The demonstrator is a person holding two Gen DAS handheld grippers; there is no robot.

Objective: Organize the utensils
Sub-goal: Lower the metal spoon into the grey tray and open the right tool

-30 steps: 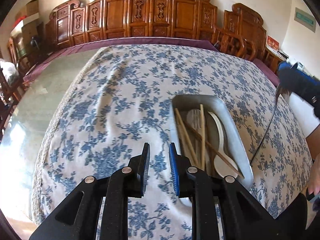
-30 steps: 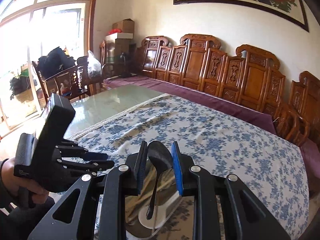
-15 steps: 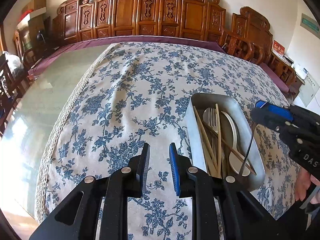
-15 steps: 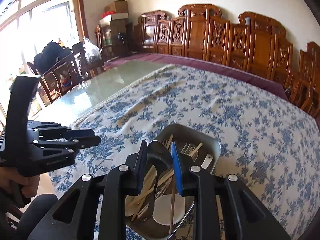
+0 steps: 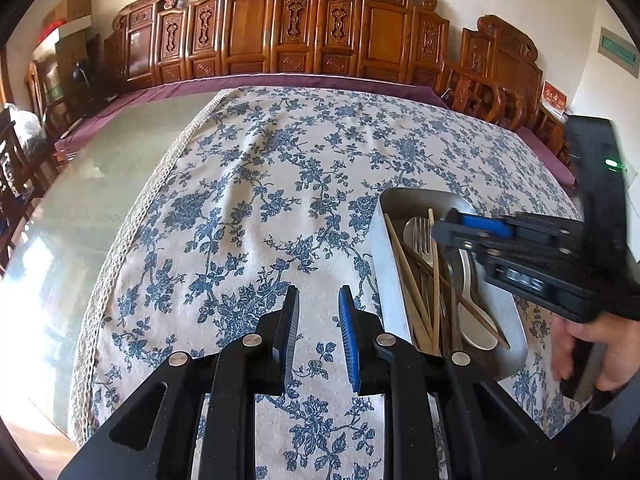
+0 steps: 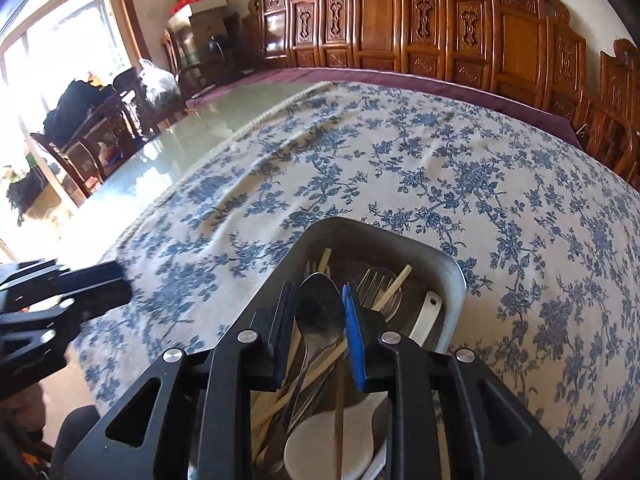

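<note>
My right gripper [image 6: 318, 288] is shut on a metal spoon [image 6: 320, 320], whose bowl stands between the pads while its handle hangs down into a metal tray [image 6: 452, 268]. In the tray lie wooden chopsticks [image 6: 394, 284], a fork [image 6: 376, 280] and a white ceramic spoon [image 6: 332, 440]. In the left wrist view the right gripper [image 5: 460, 228] hovers low over the tray [image 5: 384, 272], which sits right of my left gripper [image 5: 318, 292]. The left jaws stand a little apart over the flowered cloth with nothing between them.
A blue-flowered tablecloth [image 5: 280, 184] covers most of the glass-topped table [image 5: 92, 200]. Carved wooden chairs [image 5: 304, 28] line the far edge. A person's hand [image 5: 592, 344] holds the right gripper's handle at the right edge.
The right gripper has come down with the spoon and now sits low over the tray, the handle reaching in among the utensils. The left gripper has barely shifted.
</note>
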